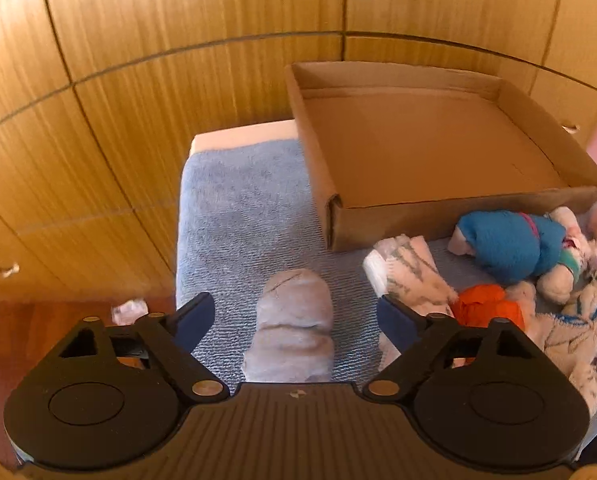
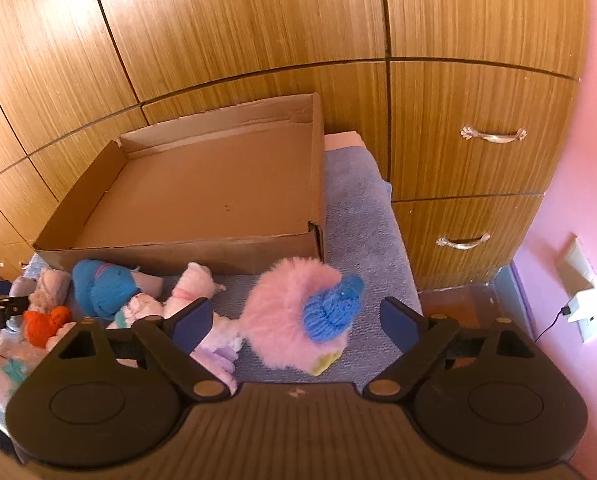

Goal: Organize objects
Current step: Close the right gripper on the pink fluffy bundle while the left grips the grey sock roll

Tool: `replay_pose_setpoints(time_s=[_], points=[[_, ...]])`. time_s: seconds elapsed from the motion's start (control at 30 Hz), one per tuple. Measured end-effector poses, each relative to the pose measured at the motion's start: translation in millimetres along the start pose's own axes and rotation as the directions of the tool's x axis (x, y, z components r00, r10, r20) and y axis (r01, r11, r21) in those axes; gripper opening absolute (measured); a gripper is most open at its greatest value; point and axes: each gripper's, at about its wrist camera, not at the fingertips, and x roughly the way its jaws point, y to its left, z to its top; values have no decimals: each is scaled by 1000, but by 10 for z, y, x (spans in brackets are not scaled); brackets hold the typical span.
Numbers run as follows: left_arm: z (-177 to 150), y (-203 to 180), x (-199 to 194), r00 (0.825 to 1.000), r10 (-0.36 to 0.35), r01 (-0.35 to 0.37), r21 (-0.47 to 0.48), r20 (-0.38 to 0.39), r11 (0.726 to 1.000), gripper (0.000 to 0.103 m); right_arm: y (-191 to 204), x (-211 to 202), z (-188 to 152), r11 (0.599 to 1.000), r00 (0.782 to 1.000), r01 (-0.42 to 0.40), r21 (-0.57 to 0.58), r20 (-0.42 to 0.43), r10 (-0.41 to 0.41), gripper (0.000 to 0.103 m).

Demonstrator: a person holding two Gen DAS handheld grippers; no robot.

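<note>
Two grippers are hanging wide open: the left gripper (image 1: 294,316) over a grey sock roll (image 1: 292,326), the right gripper (image 2: 294,316) over a pink fluffy bundle (image 2: 294,316). Picking appears to be starting; next each needs closing, then carrying into the empty cardboard box (image 2: 170,252).

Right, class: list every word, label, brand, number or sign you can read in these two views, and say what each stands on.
No text reads clearly anywhere.
Small white mark on the left gripper body: a logo, no letters legible.
The same mark on the right gripper body: illegible.
White lettering on a black part at the right wrist view's left edge: too blurred and cut off.
Cardboard box, socks, drawers: none.
</note>
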Motion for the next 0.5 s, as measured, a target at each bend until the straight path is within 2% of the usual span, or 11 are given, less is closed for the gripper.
replay_pose_setpoints(time_s=[0.23,0.3,0.43,0.5], points=[[-130,18,44,998,-42,41,15,40,999,74,-10,109,-66,999,1000,17,-31,16,-16,78],[-143,4,53,998,-35,33,40,53,999,68,-9,148,-78,999,1000,22,-38,9,-22,71],[-145,20,70,997,-50,47,45,57,998,64,-17,198,-110,998,1000,14,-57,-3,-14,47],[-141,24,77,996,-62,59,49,60,997,59,-29,206,-124,998,1000,8,-60,-4,-8,44]])
